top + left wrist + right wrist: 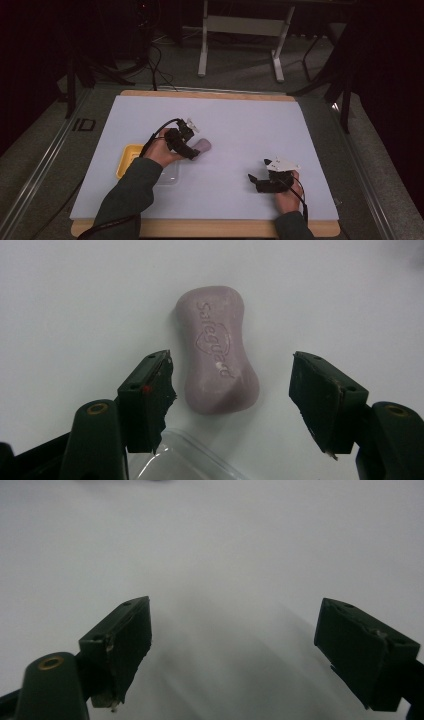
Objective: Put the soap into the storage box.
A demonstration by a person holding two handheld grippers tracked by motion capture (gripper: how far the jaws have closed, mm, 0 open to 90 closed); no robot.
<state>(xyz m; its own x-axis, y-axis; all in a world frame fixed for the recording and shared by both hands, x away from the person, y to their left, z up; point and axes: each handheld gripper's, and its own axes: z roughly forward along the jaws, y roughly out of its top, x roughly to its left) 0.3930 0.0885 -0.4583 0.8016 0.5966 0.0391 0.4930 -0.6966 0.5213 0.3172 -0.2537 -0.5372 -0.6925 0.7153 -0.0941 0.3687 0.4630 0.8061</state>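
The left gripper [232, 390] hovers with jaws spread wide around the soap bar [217, 347], gripping nothing. The grasp remains to be made. At 4 o'clock on the surface [250, 120], the right gripper [235, 650] idles, jaws wide and empty.

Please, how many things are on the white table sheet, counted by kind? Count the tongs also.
Soap bar: 1
Yellow dish: 1
Clear lid: 1
Tongs: 2, left tongs and right tongs, both open
Total: 5
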